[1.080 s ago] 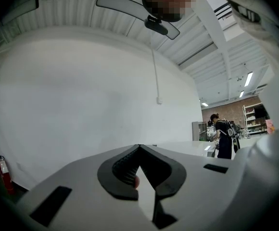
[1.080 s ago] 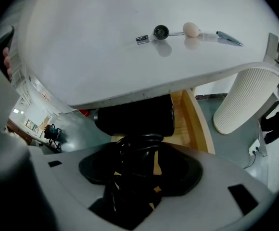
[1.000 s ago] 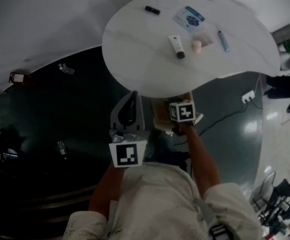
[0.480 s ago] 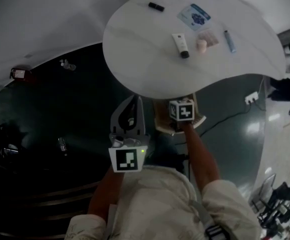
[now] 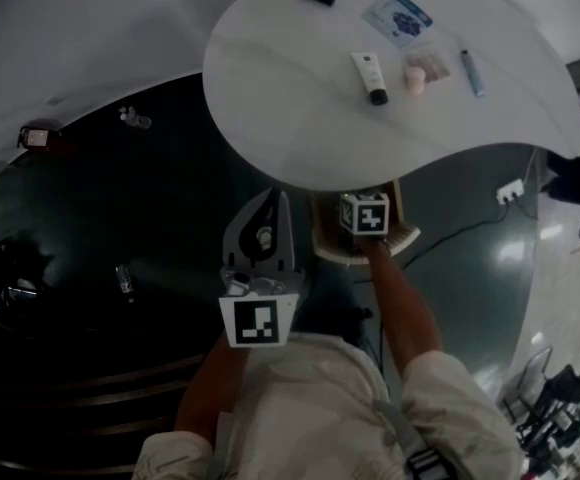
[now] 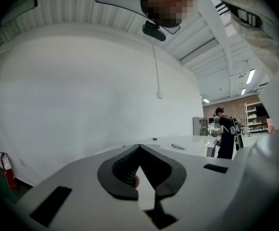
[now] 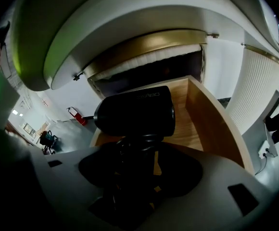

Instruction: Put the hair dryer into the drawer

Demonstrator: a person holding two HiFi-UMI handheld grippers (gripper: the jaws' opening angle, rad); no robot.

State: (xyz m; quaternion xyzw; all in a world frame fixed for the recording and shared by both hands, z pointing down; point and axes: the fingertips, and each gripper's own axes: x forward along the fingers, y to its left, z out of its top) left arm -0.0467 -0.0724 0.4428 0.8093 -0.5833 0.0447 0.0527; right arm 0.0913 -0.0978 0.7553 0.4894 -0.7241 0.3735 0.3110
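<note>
Hair dryer: gripped at the handle by the right claw, head just ahead over the open drawer; lowering and release judged next; left claw closed, empty.

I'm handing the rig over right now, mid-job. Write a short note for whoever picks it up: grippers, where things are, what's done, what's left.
Left gripper: shut, empty, held roughly level near the table's edge.
Right gripper: shut on the hair dryer, gripping it by the handle and pointing down at the drawer.
Drawer: wooden, open under the white table.
Done: drawer open, dryer in hand above it.
Left: lower the dryer in, let go, then probably close the drawer.
</note>
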